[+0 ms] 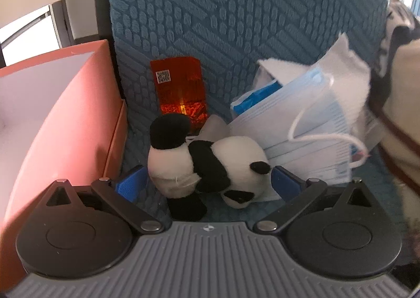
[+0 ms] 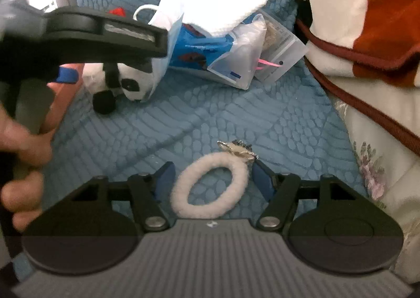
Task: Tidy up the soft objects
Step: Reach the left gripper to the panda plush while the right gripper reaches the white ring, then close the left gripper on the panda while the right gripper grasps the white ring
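Left wrist view: left tool (image 1: 208, 180) spread around panda plush (image 1: 210, 164); right tool (image 2: 212, 180) spread around fluffy hair tie (image 2: 183, 193); nothing sorted yet.

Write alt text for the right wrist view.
The right hand-held gripper brackets a fluffy white hair tie lying on a blue textured cushion, fingers not visibly pressing it. Beyond lie a toy panda and a white cloth.

Panda plush (image 1: 210, 164) lay on its side on blue textured cushion (image 1: 236, 22), face masks (image 1: 315, 119) at its 2 o'clock, white fuzzy hair tie (image 2: 210, 187) flat, metallic charm (image 2: 239, 152) at 1 o'clock
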{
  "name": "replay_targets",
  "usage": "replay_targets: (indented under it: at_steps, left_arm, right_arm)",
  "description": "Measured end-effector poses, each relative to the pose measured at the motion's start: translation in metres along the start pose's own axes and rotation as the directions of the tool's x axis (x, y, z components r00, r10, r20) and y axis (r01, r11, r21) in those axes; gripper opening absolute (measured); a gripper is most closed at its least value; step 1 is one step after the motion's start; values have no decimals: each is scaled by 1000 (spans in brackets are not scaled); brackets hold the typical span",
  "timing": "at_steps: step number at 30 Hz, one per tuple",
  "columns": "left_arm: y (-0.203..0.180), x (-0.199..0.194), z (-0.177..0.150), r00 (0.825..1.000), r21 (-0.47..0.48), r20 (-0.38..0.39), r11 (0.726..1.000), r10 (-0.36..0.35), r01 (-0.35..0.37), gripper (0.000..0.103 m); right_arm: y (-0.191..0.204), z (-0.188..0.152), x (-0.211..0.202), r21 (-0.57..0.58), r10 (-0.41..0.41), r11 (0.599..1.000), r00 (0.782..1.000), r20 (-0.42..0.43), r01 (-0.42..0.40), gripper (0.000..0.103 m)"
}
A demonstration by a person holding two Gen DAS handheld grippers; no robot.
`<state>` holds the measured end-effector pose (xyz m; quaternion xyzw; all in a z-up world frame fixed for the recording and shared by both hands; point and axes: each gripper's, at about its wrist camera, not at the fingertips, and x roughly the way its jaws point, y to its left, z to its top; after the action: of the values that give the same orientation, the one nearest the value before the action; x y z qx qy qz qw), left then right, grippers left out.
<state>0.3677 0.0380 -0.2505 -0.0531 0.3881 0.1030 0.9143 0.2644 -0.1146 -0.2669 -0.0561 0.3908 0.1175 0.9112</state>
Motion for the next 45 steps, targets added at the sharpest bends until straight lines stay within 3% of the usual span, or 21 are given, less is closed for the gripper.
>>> replay_targets:
  at_steps: [8, 10, 16, 20, 36, 45]
  left_arm:
    - [1, 14, 3, 1000, -12, 6, 1000, -21, 21, 103]
    - [2, 14, 3, 1000, -13, 10, 1000, -27, 27, 103]
    - [5, 11, 2, 999, -37, 26, 998, -41, 42, 98]
    - [9, 5, 1, 998, -45, 31, 997, -62, 63, 95]
    - [17, -74, -19, 983, -57, 34, 981, -181, 183, 95]
    - [22, -108, -44, 974, -87, 0, 971, -225, 224, 95]
  right_arm:
    - [-1, -2, -1, 12, 0, 1000, 1000, 9, 0, 63]
    - [-2, -1, -1, 19, -2, 1000, 1000, 9, 2, 58]
    - [-5, 2, -2, 24, -3, 1000, 1000, 2, 3, 26]
    - [-7, 3, -4, 44, 7, 999, 1000, -9, -7, 21]
    - [-17, 4, -38, 74, 51, 996, 997, 58, -56, 20]
    - [-15, -25, -48, 39, 74, 996, 995, 73, -77, 20]
